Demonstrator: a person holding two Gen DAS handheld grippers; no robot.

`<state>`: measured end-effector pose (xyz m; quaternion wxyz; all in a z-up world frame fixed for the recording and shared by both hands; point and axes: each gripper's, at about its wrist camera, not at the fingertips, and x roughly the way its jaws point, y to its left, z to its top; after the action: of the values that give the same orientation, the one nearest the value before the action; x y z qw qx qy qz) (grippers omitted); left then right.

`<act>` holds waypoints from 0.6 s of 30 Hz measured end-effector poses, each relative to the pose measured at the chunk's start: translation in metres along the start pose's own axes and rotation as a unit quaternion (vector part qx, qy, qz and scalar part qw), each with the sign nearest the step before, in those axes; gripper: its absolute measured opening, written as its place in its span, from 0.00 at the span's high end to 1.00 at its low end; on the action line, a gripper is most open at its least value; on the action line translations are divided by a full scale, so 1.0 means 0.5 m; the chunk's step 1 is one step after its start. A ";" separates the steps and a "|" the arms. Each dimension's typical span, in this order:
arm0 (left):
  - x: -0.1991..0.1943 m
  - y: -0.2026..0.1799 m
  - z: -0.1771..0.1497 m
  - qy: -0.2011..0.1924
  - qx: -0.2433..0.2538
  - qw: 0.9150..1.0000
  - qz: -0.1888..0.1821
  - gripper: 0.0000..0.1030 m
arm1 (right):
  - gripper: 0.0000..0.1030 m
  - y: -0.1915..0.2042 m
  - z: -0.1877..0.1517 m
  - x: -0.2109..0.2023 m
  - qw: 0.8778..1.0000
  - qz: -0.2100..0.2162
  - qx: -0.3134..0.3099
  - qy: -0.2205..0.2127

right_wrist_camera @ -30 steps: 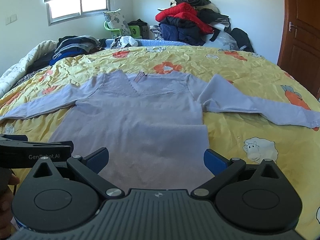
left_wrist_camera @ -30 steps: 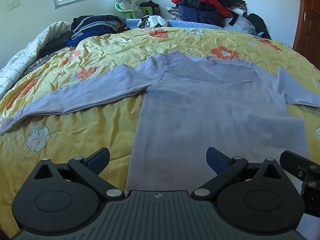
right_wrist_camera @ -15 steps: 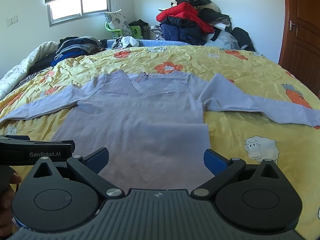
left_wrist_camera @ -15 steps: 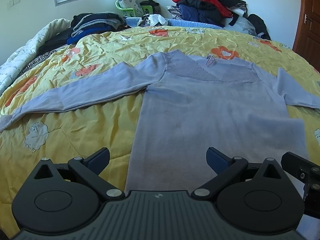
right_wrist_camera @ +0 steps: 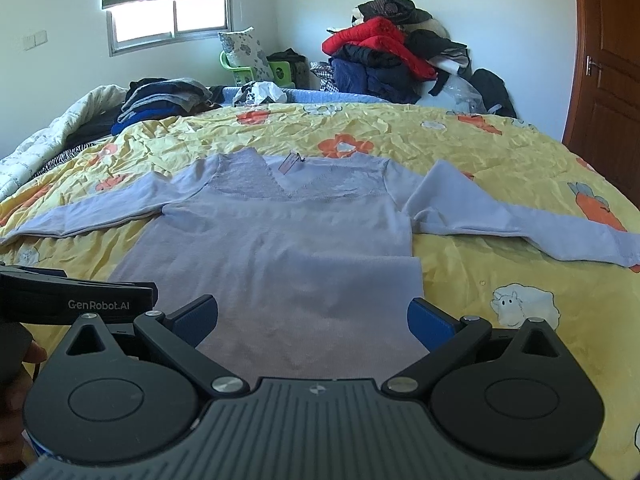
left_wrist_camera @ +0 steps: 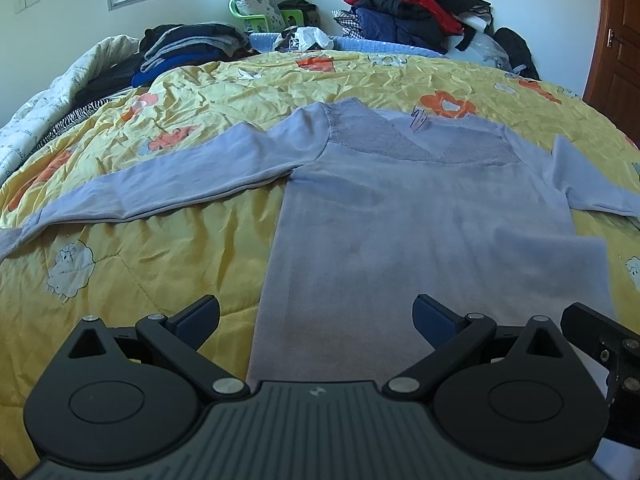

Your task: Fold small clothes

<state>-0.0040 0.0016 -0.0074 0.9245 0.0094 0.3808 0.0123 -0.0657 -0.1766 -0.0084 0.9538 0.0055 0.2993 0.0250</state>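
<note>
Both hand-held grippers level, spread wide: left (left_wrist_camera: 316, 314), right (right_wrist_camera: 313, 314), over sweater hem (right_wrist_camera: 304, 344).

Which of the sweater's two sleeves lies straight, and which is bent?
The sleeve on the left of the lavender sweater runs straight out over the yellow quilt. The other sleeve kinks near the shoulder and angles toward the bed's near edge.

A lavender long-sleeved V-neck sweater (right_wrist_camera: 280, 240) lies flat, front up, on the yellow quilt (right_wrist_camera: 480, 300), neckline at 12 o'clock, sleeves stretched toward 9 and 3, lower right hem corner folded over.
</note>
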 end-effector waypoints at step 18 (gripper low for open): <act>0.000 -0.001 -0.002 0.003 -0.002 1.000 -0.003 0.00 | 0.03 -0.008 -0.004 -0.002 1.000 0.015 0.010 -0.002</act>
<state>-0.0047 0.0011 -0.0083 0.9233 0.0060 0.3838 0.0106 -0.0674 -0.1807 -0.0099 0.9539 0.0198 0.2973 0.0357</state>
